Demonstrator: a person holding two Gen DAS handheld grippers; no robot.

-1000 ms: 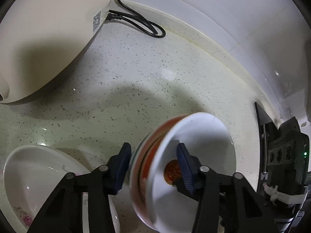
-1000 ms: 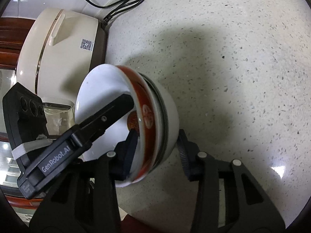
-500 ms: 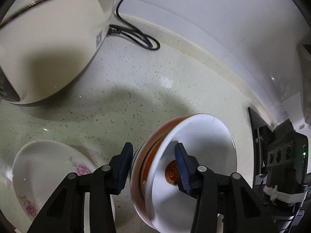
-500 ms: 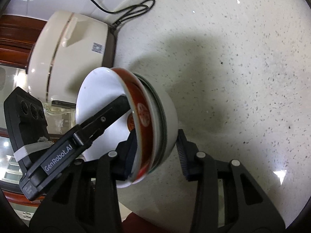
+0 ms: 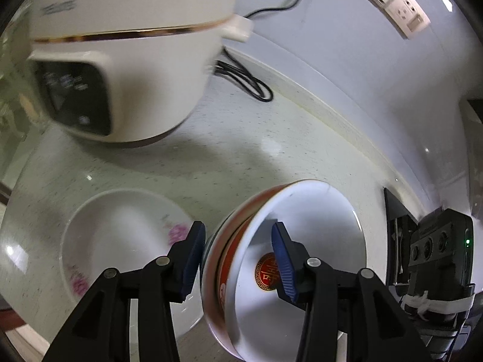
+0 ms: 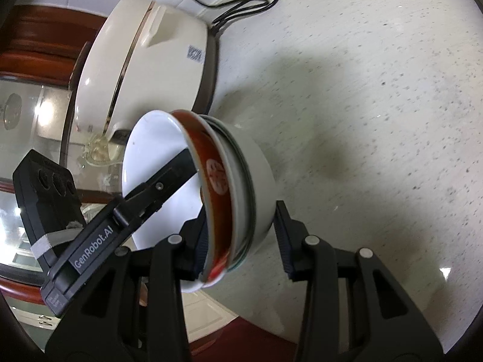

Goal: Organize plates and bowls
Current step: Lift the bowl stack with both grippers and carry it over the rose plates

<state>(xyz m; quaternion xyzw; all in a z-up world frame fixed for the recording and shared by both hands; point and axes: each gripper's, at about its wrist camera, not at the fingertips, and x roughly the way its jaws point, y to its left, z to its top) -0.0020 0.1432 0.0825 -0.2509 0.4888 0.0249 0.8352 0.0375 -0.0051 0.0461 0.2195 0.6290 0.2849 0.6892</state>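
A stack of nested bowls, white inside with a red band and red emblem, is held tilted above the counter; it shows in the left wrist view (image 5: 317, 241) and in the right wrist view (image 6: 229, 193). My left gripper (image 5: 238, 259) is shut on the stack's rim, one finger inside, one outside. My right gripper (image 6: 241, 238) is shut on the opposite rim of the same stack. A white plate with pink flowers (image 5: 120, 247) lies on the counter to the left of the stack. The left gripper's finger (image 6: 163, 187) reaches into the bowl in the right wrist view.
A cream rice cooker (image 5: 126, 60) stands at the back left, also in the right wrist view (image 6: 151, 54), with a black cord (image 5: 250, 81) behind it. The speckled counter (image 5: 235, 157) meets a white wall with sockets (image 5: 404, 9). The counter's front edge (image 6: 241, 316) is below.
Both grippers have lifted the bowl stack and pulled back from the counter. The rice cooker's front panel and more of the flowered plate have come into view.
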